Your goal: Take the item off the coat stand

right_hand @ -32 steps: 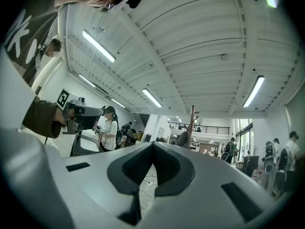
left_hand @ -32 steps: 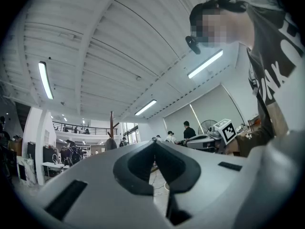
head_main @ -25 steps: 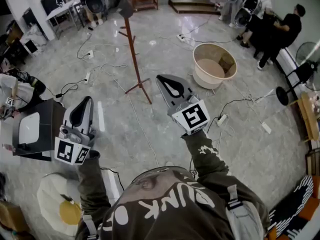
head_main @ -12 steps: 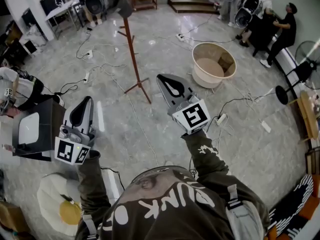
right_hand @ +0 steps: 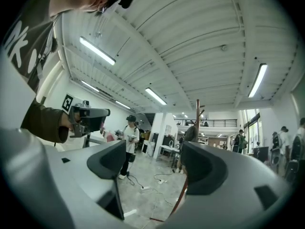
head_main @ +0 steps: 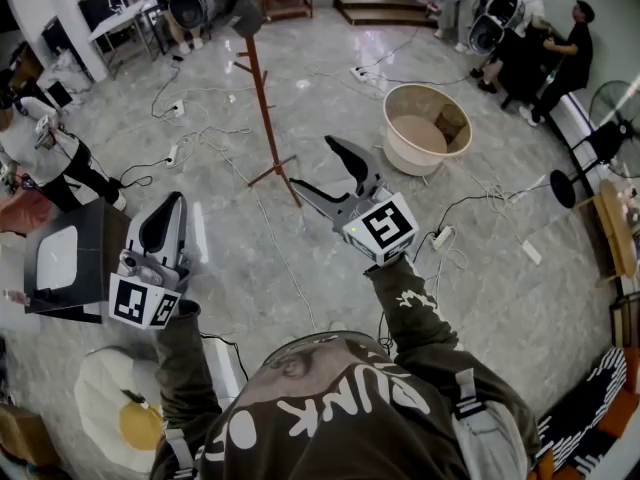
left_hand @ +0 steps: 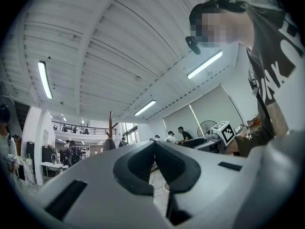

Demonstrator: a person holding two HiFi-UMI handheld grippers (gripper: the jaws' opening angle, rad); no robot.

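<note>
While the dark item point(head_main: 247, 15) hangs at the top of the coat stand point(head_main: 268, 108), both claws are well apart from it.
Right claw point(head_main: 322, 168) spread wide, empty, aimed at the stand. Left claw point(head_main: 176, 202) closed on nothing, off to the side. By my reading, reach, grip and lift-off all remain.

Grey marble floor point(head_main: 500, 308) w/ cables point(head_main: 200, 133), strip-lit ceiling point(left_hand: 119, 46).

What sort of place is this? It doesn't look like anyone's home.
Most likely a big workshop or lab hall. Cables trail across the bare floor, several people stand round the edges, and strip lights hang under a high ceiling with a railed upper gallery.
</note>
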